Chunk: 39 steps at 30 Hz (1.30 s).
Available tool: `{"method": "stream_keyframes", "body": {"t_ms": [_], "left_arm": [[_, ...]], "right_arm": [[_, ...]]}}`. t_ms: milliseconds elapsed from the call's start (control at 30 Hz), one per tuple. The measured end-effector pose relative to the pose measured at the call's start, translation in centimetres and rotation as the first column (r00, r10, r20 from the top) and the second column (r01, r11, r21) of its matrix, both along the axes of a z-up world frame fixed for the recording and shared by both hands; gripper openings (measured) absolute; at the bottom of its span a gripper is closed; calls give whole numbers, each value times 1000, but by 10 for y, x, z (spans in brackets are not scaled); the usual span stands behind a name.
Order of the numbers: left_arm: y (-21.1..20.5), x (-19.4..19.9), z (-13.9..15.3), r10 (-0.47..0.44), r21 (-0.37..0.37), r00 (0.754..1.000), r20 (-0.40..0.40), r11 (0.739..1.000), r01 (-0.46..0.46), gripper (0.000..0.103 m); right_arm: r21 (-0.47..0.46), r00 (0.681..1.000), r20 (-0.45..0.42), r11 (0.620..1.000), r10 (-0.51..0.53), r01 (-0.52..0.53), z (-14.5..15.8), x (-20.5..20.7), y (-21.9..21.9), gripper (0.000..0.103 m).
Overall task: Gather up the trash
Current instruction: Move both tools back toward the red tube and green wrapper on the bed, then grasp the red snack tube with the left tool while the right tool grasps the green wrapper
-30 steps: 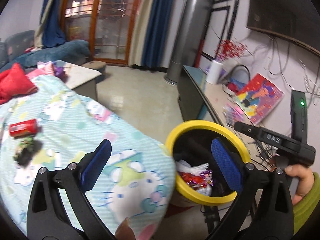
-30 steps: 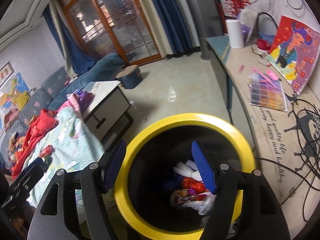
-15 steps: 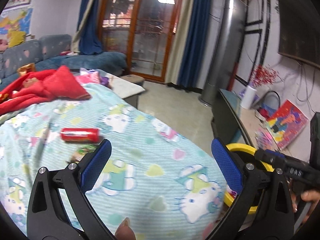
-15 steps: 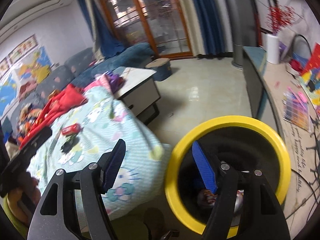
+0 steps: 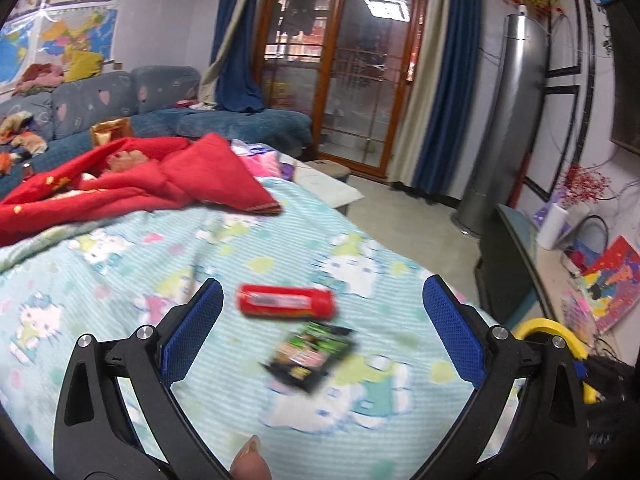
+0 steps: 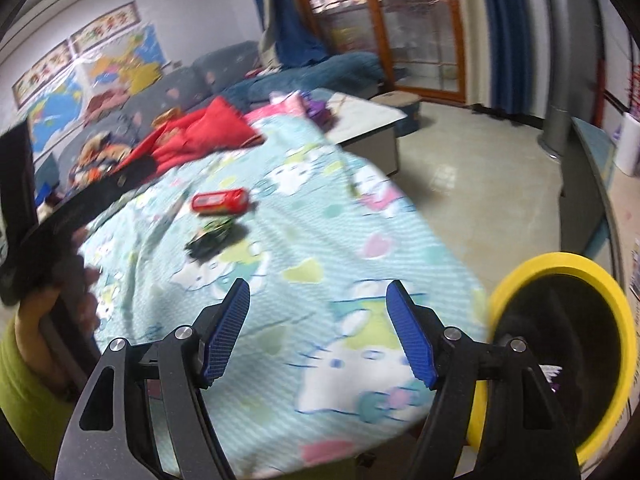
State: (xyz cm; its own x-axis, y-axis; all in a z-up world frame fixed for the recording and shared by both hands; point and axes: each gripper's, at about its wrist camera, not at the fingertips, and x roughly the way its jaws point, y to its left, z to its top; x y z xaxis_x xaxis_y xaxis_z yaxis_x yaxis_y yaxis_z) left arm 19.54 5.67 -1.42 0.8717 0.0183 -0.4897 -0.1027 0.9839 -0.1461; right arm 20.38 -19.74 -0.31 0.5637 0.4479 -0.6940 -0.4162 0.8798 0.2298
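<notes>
A red wrapper (image 5: 286,301) and a dark green-and-black snack packet (image 5: 310,353) lie on the light blue cartoon-print blanket (image 5: 120,264). My left gripper (image 5: 322,334) is open and empty, with both pieces of trash between its fingers, just ahead. In the right wrist view the red wrapper (image 6: 220,201) and the dark packet (image 6: 212,235) lie farther off. My right gripper (image 6: 318,330) is open and empty above the blanket's near edge. The yellow-rimmed bin (image 6: 560,344) stands to its right, and its rim (image 5: 556,332) shows in the left wrist view.
A red cloth (image 5: 140,176) lies at the far end of the blanket. A low white table (image 6: 368,120) stands beyond it. A blue sofa (image 5: 160,108) runs along the far wall. A long counter (image 5: 568,280) with papers is on the right, past tiled floor (image 6: 480,184).
Both grippers swung left, away from the bin and over the blanket. The left one now frames the red wrapper and dark packet. The right one no longer looks into the bin.
</notes>
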Motion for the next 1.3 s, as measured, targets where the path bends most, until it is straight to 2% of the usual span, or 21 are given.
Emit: {"method": "stream_keyframes", "body": {"t_ms": [200,433,633,733,833,900,1000,1167,1300], "left_arm": [[42,28,-4,31,12,997,-66,999,-31,92],[61,73,-14,-80,3,984,-161,997,82,92],[62,102,-26,-173,23,960,-222,983,182,92],[61,114,-32,-211,10,947,-244,975,220,87],[61,127,-39,-263,-17,924,-277,963,269,84],[57,132,-41,-294,-7,912,-285,952,305,81],[52,140,-49,-357,-19,879,-317,929,370,81],[52,145,-64,-432,-95,838,-335,900,426,77],[40,139,-74,-486,-76,797,-358,866,494,75]], "right_arm": [[23,996,-32,997,78,-77,-7,12,55,68],[73,991,-85,993,101,-95,-19,36,109,67],[84,987,-146,995,66,-54,-40,54,132,58],[114,982,-183,993,39,-18,-49,65,134,52],[159,974,-227,987,27,10,-58,77,136,42],[173,969,-247,985,28,16,-62,81,137,23],[175,968,-246,985,53,-9,-61,79,134,15],[115,974,-224,993,41,-15,-54,72,111,12],[81,977,-213,997,9,9,-50,68,83,11]]}}
